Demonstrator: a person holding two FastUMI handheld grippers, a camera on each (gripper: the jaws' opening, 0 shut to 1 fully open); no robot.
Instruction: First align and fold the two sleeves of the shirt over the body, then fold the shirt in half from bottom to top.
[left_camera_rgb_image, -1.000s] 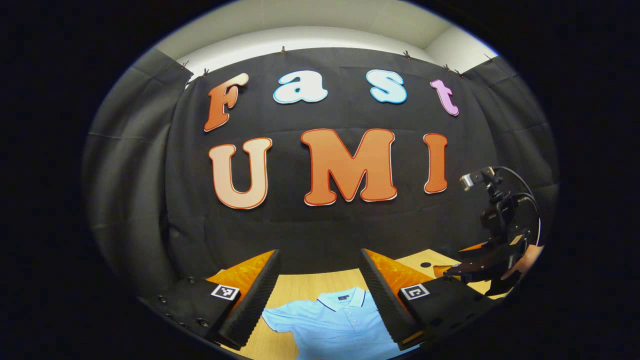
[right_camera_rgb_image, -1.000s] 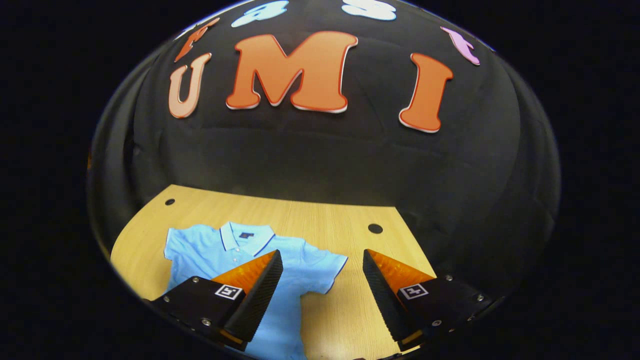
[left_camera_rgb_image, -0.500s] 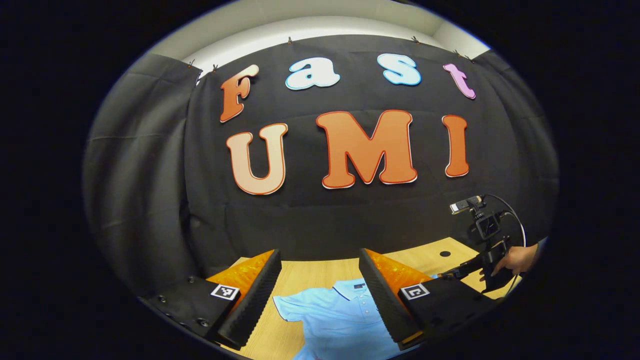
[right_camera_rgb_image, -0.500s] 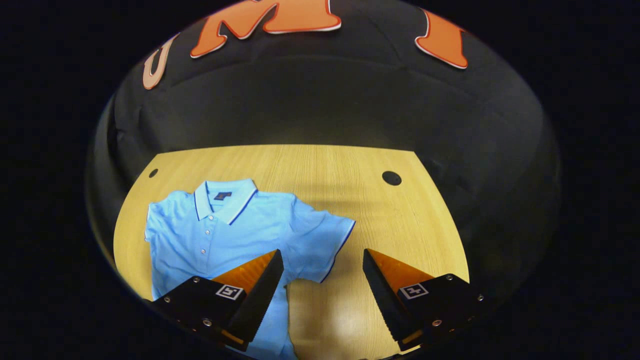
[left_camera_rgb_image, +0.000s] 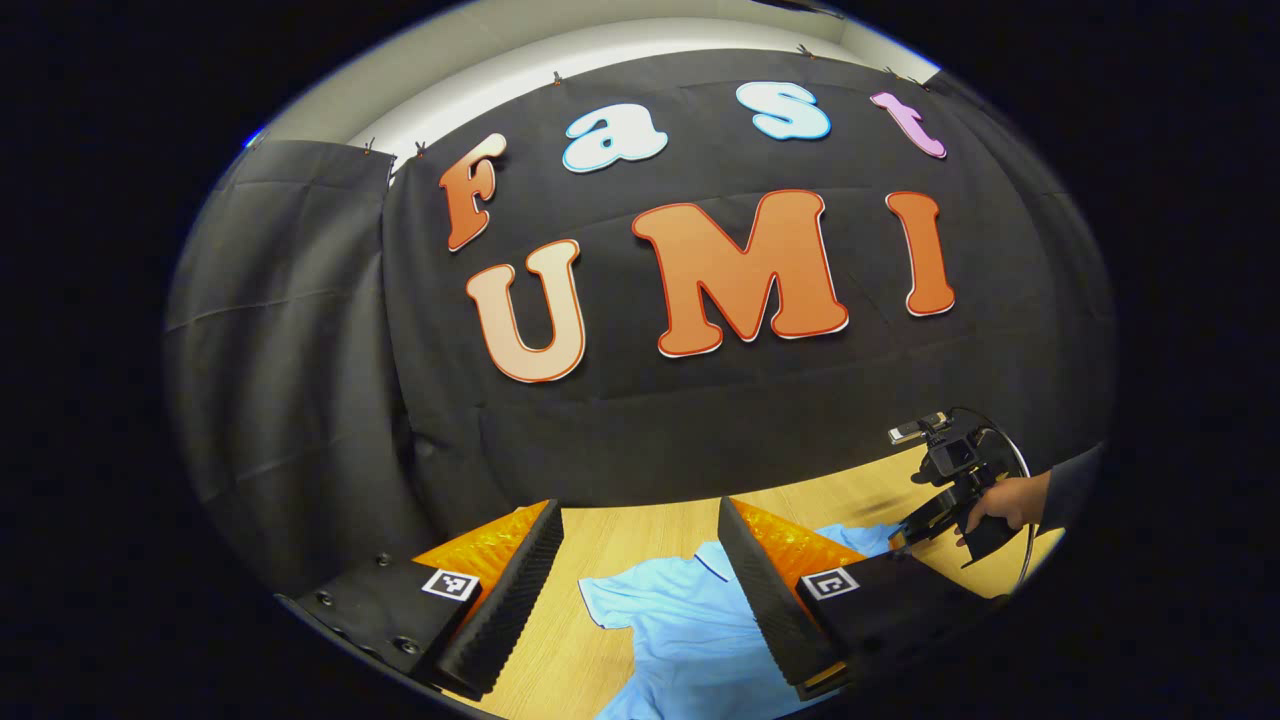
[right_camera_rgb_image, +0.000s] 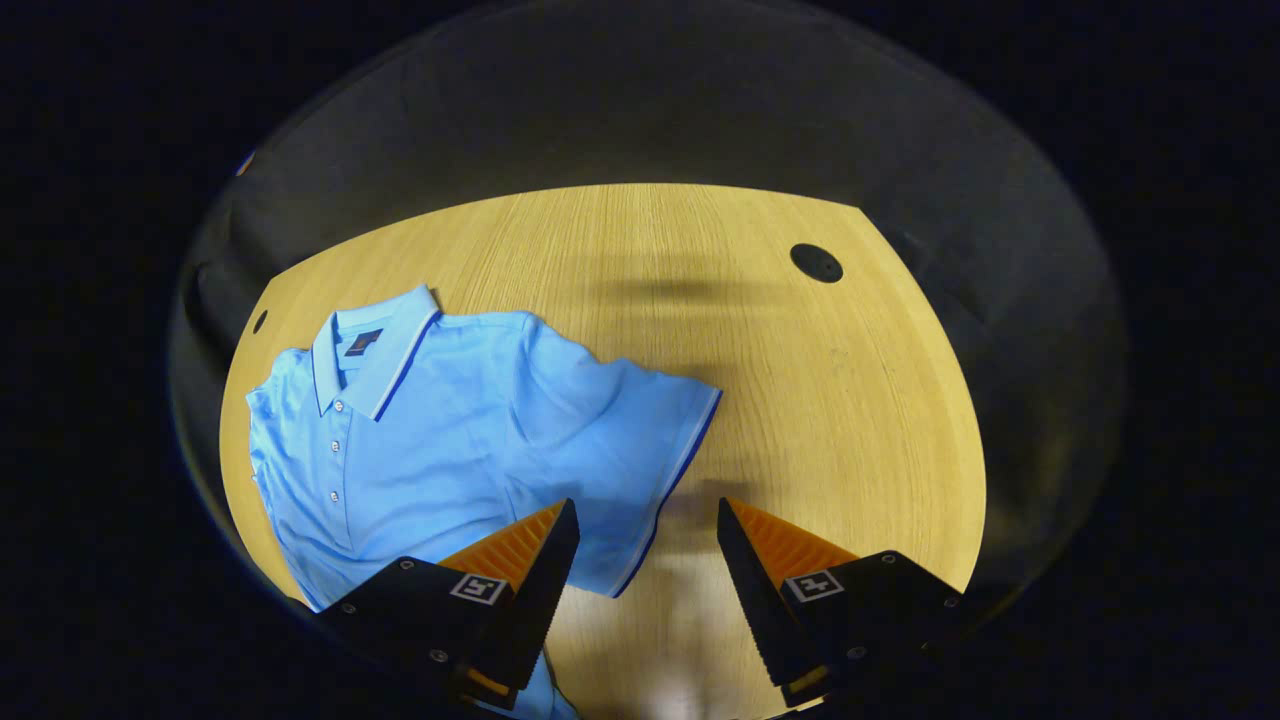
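Light blue shirt (right_camera_rgb_image: 450, 430) with white collar (right_camera_rgb_image: 375, 350) edged in dark blue, sleeve hem (right_camera_rgb_image: 665, 490) striped white and dark blue; pale wood-grain table (right_camera_rgb_image: 800, 400).

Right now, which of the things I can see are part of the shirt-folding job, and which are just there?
Part of the job:
- blue shirt, lying flat
- its sleeve nearest the right tongs
- right tongs, open just above that sleeve
- left tongs, open

Just there:
- wooden table
- round hole in the table
- black cloth wall
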